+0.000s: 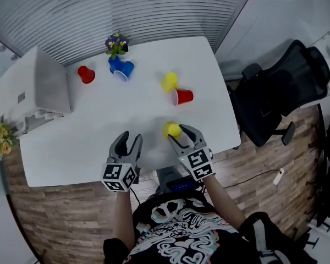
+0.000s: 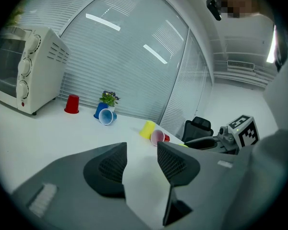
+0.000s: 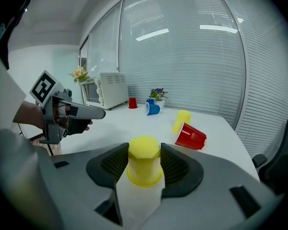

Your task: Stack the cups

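The right tongs (image 3: 144, 148) are closed on a yellow cup (image 3: 144, 169), with the pads against both sides of its upper part. The cup's long axis is upright, base up and mouth down. Whether its rim rests on the surface (image 3: 110, 121) cannot be confirmed.

Ahead of these tongs and slightly to their right stands a second yellow cup (image 3: 181, 120), apparently also mouth down. A red cup (image 3: 191, 136) lies on its side just beside it, on the near side.

The left tongs (image 2: 141, 150) are released with nothing between them. They sit level with the right tongs on their left, farther from that pair.

Judgement: the right hand is the nearer one. The coming move depends on carrying the held cup forward past the red cup while keeping its axis vertical — mouth down over the second yellow cup.
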Demonstrator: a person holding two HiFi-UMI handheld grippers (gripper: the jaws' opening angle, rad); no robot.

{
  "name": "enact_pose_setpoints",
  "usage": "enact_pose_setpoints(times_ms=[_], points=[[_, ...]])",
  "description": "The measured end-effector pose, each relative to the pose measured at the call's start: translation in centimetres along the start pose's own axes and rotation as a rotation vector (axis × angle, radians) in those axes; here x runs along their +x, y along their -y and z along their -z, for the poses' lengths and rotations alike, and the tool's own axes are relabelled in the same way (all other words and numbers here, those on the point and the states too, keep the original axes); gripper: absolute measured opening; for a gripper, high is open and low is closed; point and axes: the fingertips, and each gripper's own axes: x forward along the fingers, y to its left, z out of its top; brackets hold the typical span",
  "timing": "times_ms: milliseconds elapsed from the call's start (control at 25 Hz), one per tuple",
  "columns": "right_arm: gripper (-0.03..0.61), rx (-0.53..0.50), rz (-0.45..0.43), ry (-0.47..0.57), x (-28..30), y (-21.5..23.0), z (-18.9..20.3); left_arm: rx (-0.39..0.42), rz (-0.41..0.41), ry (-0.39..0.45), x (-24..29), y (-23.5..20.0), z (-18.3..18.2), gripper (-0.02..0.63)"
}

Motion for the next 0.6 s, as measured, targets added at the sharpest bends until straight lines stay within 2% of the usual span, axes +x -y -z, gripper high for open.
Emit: enact_pose_setpoints(times_ms=[440, 600], points=[[0.210, -0.033, -0.070, 0.001, 3.8, 0.0, -3.0, -0.016, -0.033, 0.002, 1.9, -1.8, -0.7, 0.186], [0.212, -0.051, -0.089, -0.034, 5.3, -0.2, -2.5, -0.024, -0.039, 0.008, 2.8, -2.3, -1.1, 0.186]])
